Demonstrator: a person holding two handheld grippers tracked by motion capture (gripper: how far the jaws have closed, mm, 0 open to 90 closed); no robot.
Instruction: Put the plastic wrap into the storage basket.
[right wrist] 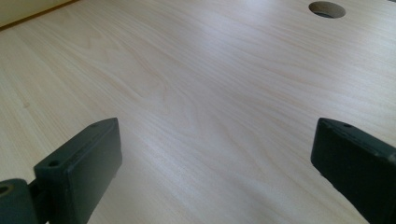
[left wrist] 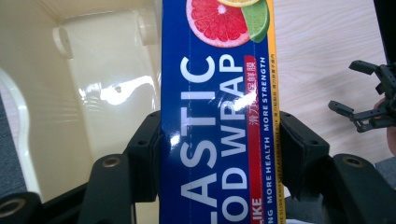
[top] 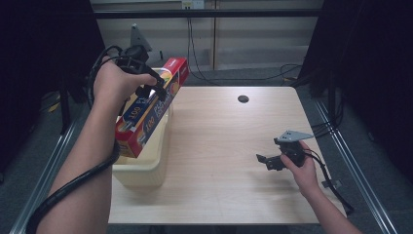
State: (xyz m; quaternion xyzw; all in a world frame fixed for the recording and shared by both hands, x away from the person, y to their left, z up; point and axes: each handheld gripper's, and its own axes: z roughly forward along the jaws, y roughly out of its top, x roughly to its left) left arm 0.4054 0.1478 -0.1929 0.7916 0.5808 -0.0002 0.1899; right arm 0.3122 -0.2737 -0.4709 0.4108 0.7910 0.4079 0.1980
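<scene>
A long blue and red plastic wrap box (top: 148,109) hangs tilted above a cream plastic bin (top: 146,165) at the table's left. My left gripper (top: 152,87) is shut on the box near its upper end. In the left gripper view the box (left wrist: 217,140) runs up between the two black jaws, which press on both its sides, with the bin's inside (left wrist: 93,93) beneath. My right gripper (top: 267,161) rests low over the table at the right, pointing left. Its jaws stand wide apart with bare wood between them (right wrist: 215,168).
The wooden table (top: 224,146) has a round cable hole (top: 243,99) near its far edge. Metal rails run along both sides of the table. Cables lie on the floor behind it. My right gripper (left wrist: 369,112) also appears far off in the left gripper view.
</scene>
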